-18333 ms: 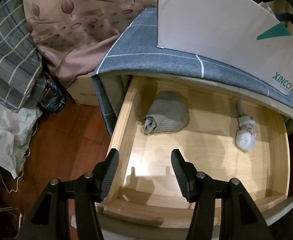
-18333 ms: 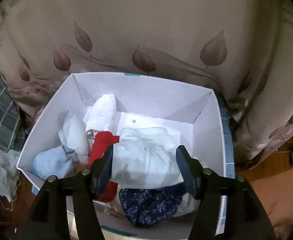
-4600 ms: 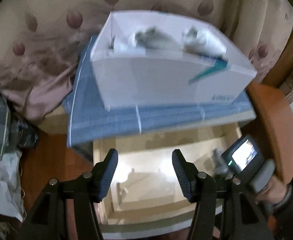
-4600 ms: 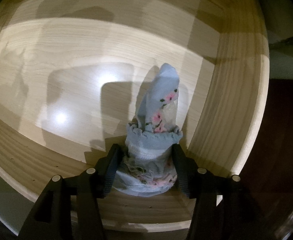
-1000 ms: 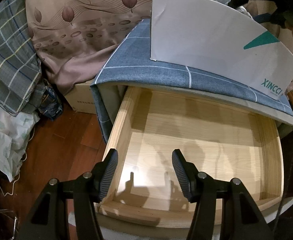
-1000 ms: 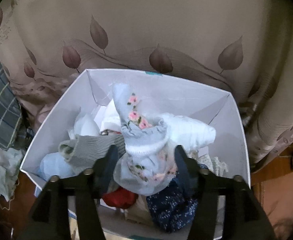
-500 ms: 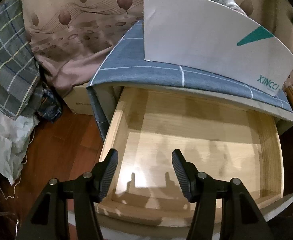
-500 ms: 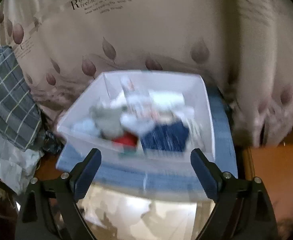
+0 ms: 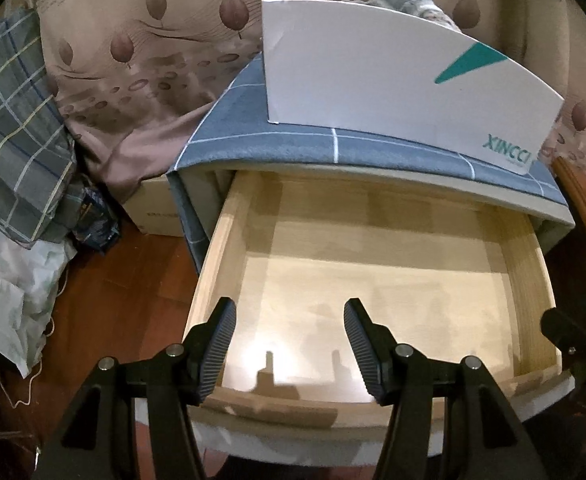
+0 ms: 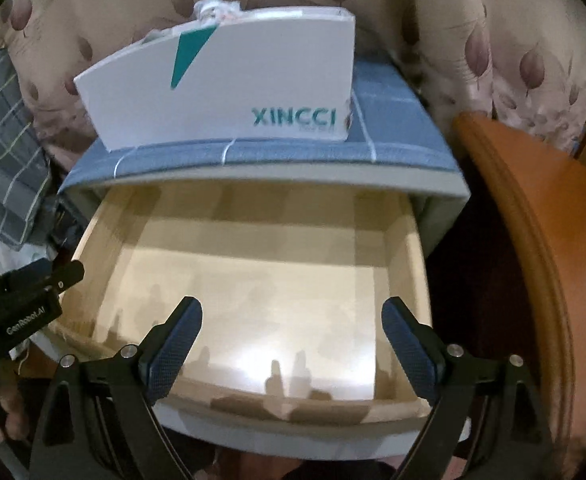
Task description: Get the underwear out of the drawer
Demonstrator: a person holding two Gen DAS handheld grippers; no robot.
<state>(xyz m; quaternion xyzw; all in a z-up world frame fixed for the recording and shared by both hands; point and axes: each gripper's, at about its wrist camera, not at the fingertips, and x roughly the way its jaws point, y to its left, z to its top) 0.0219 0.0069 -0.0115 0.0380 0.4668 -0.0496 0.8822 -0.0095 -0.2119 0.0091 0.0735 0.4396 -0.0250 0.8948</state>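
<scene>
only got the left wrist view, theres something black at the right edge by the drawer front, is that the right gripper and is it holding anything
observer: yes, that is the right gripper; its jaws stand wide apart with nothing between them, above the drawer.
operator: any hand near the drawer
observer: a hand shows at the lower left, wrapped round the left gripper handle, outside the drawer.
operator: i see a brown sliver right of the cabinet, whats that
observer: an orange-brown wooden panel with a curved moulded edge, close beside the drawer; I cannot tell what furniture.
</scene>
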